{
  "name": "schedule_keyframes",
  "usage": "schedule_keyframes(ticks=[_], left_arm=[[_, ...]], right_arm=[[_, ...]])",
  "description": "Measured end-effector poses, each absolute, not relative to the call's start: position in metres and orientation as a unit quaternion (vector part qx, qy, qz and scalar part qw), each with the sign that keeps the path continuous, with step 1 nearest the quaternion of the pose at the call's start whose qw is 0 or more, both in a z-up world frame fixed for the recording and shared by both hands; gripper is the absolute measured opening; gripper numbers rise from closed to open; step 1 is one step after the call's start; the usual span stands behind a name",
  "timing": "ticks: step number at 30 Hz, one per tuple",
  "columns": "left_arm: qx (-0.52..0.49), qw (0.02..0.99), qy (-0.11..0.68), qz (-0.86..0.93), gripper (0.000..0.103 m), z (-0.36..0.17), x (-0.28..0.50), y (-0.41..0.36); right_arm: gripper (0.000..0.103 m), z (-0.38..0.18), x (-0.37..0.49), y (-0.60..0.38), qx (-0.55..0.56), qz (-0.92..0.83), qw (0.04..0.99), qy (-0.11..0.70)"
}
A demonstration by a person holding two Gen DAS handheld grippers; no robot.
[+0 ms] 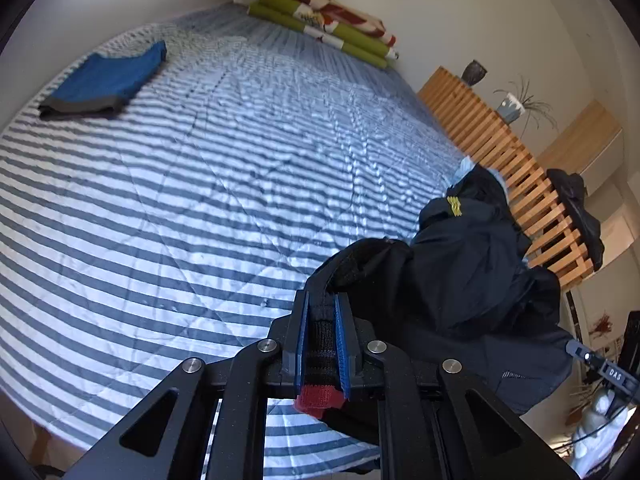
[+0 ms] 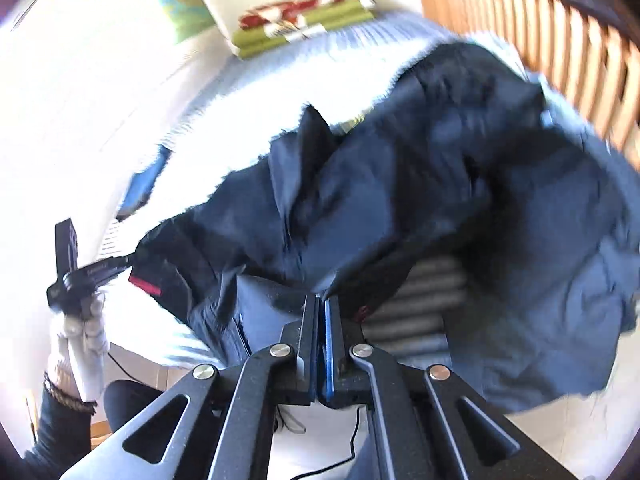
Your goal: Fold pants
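Dark navy pants [image 1: 472,264] hang bunched over the right side of the striped bed [image 1: 200,184]. My left gripper [image 1: 324,300] is shut on their black knit waistband, whose red tab [image 1: 320,398] sticks out below the blue pads. In the right wrist view the pants [image 2: 460,200] spread wide and blurred in front of the camera. My right gripper [image 2: 322,304] is shut on a thin edge of that fabric. The left gripper [image 2: 80,276] shows at the far left of this view, held by a white-gloved hand [image 2: 86,344].
A folded blue garment [image 1: 108,80] lies at the bed's far left. Folded green and red blankets [image 1: 328,20] sit at the head of the bed. A wooden slatted rail [image 1: 512,168] runs along the right side, with a dark garment [image 1: 580,208] draped over it.
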State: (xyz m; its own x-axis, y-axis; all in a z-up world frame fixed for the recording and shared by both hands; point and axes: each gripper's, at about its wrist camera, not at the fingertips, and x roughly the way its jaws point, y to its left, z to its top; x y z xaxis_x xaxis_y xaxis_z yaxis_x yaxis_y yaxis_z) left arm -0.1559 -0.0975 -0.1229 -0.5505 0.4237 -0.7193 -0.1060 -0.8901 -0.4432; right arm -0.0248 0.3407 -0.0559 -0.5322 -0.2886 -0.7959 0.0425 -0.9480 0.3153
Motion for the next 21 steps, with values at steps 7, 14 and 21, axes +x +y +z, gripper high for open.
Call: schedule_keyframes(ticks=[7,14,21], left_arm=[[-0.394,0.113,-0.203,0.889,0.013,-0.058,-0.107,-0.159],[-0.477,0.068,-0.137,0.866,0.013,-0.115,-0.203,-0.126],[-0.527,0.041,-0.059,0.847,0.024,-0.182,-0.294,-0.07]], right_arm=[[0.002,0.02,-0.036,0.298,0.416,-0.885,0.189,-0.089],[0.002,-0.032,-0.152,0.296,0.467,-0.871,0.127,-0.086],[0.008,-0.129,-0.247,0.33,0.544,-0.831,0.065,-0.096]])
